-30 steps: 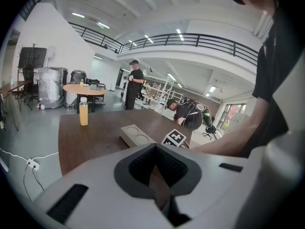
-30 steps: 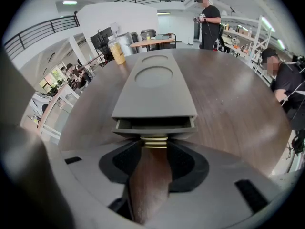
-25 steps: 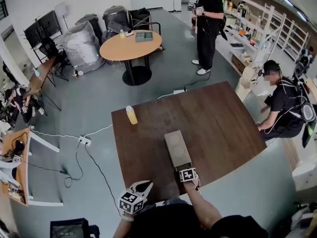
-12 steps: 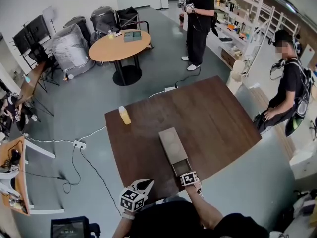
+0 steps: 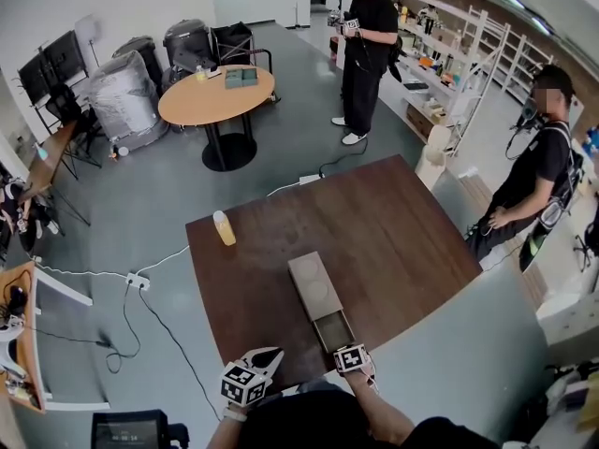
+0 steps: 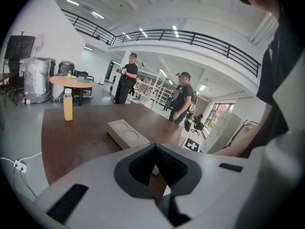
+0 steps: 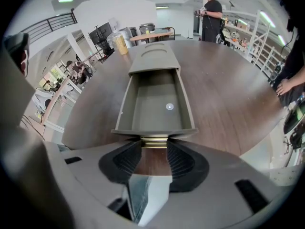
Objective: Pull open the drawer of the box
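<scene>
A long grey-brown box (image 5: 312, 285) lies on the dark wooden table (image 5: 393, 241). Its drawer (image 5: 335, 330) is pulled out toward the near edge. In the right gripper view the drawer (image 7: 155, 106) is empty, apart from a small round spot on its floor, and the box (image 7: 155, 56) lies behind it. My right gripper (image 5: 347, 347) is shut on the brass drawer handle (image 7: 153, 141), with a pad on each side of it. My left gripper (image 5: 266, 354) hovers off the table's near edge, left of the drawer, shut on nothing. In its own view the box (image 6: 125, 133) shows ahead.
A yellow bottle (image 5: 223, 227) stands at the table's far left. Two people (image 5: 360, 54) (image 5: 529, 181) stand beyond and right of the table. A round table (image 5: 215, 96), wrapped equipment and floor cables (image 5: 140, 283) are further off.
The drawer has slid out of the box toward the near table edge, drawn by my right gripper. The left gripper has stayed about where it was.
</scene>
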